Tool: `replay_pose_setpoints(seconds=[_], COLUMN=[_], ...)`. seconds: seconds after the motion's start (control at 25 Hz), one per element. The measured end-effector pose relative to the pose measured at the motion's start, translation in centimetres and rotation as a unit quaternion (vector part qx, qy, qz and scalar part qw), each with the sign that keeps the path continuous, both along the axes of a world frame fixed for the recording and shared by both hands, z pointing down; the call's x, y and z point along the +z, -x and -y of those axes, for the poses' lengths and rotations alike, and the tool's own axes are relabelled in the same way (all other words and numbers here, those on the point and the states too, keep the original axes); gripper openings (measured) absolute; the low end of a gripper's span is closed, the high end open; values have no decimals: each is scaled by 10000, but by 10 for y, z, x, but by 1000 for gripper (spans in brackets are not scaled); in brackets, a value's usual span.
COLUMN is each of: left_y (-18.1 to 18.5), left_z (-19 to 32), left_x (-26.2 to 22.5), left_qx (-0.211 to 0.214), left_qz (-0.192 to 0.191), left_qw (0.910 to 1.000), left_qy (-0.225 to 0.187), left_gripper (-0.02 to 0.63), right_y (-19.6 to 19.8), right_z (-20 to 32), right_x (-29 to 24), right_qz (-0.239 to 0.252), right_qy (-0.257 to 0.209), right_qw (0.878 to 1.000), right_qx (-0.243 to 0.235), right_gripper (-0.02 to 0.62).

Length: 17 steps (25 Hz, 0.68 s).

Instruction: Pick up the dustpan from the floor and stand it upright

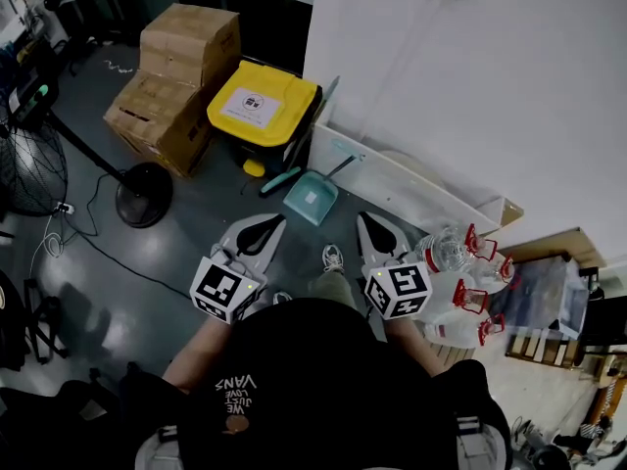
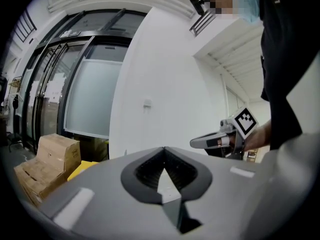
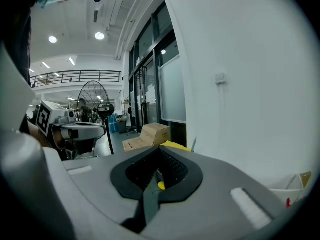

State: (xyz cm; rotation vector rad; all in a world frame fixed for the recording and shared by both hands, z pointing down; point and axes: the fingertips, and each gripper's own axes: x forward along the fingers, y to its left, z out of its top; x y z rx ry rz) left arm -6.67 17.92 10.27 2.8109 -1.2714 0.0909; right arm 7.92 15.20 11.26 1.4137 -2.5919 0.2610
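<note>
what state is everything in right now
dustpan: lying on the floor, not upright
left gripper: fingers shut, empty
right gripper: fingers shut, empty
yellow bin: lid closed
cardboard boxes: stacked
floor fan: standing

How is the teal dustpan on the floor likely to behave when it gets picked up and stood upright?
The dustpan looks like thin moulded plastic, so probably light and stiff. Its thin handle sticks out one end; gripped there, the pan would likely swing down. Upright, it may tip unless leaned on the wall.
</note>
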Motion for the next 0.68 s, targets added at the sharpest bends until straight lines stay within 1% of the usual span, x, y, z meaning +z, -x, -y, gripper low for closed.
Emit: replay_pose_setpoints(seconds=[0.24, 0.48, 0.68], left_y=[7, 14, 13], left_z=[1, 2, 5], left_x=[1, 7, 9], left_qx=[-108, -214, -246], left_qz=[-92, -127, -151], left_qw=[9999, 9997, 9996], left_qy=[-55, 0, 33], left_gripper=[52, 52, 52], right_y=[5, 3, 2], right_z=[3, 10, 14], right_x=[1, -1, -1], right_qz=[16, 43, 51], right_qy=[-74, -133, -148], right_qw=[10000, 9999, 9999], right_qx=[-56, -11, 7], right_gripper=[0, 1, 1])
